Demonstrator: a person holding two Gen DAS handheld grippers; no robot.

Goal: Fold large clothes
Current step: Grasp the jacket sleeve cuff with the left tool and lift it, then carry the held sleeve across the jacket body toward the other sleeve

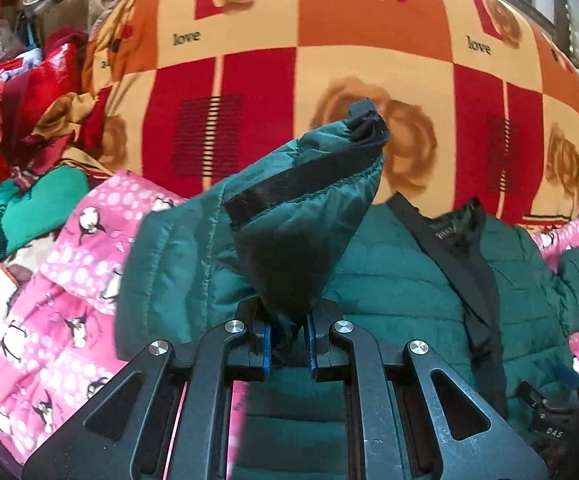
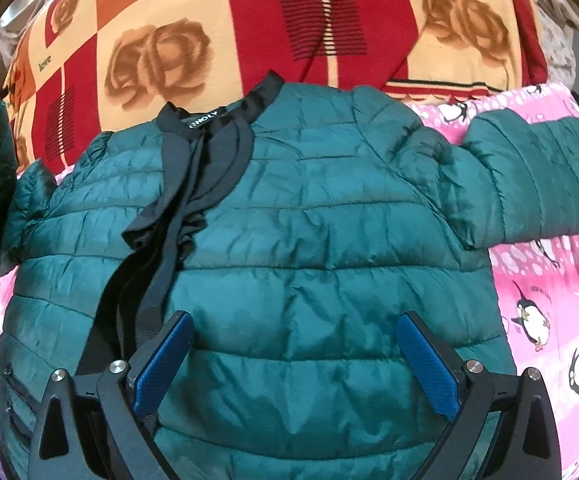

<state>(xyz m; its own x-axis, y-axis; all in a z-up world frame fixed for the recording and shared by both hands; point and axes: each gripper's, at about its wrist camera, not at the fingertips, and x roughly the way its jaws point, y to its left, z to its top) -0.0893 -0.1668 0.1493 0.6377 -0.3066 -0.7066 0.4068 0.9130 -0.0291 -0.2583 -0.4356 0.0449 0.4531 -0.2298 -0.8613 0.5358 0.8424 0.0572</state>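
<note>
Clamped in the left gripper (image 1: 288, 340), one sleeve cuff (image 1: 309, 184) is being lifted; puffer jacket (image 2: 289, 240) is lying flat on the pink blanket (image 2: 549, 300). Right gripper (image 2: 295, 354) is being held open above it. Light, slippery, squashy: seams are probably best gripped.

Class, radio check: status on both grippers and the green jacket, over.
Left gripper shut on jacket sleeve, lifted. Right gripper open over green puffer jacket, flat on pink penguin blanket. Nothing in the way.
</note>
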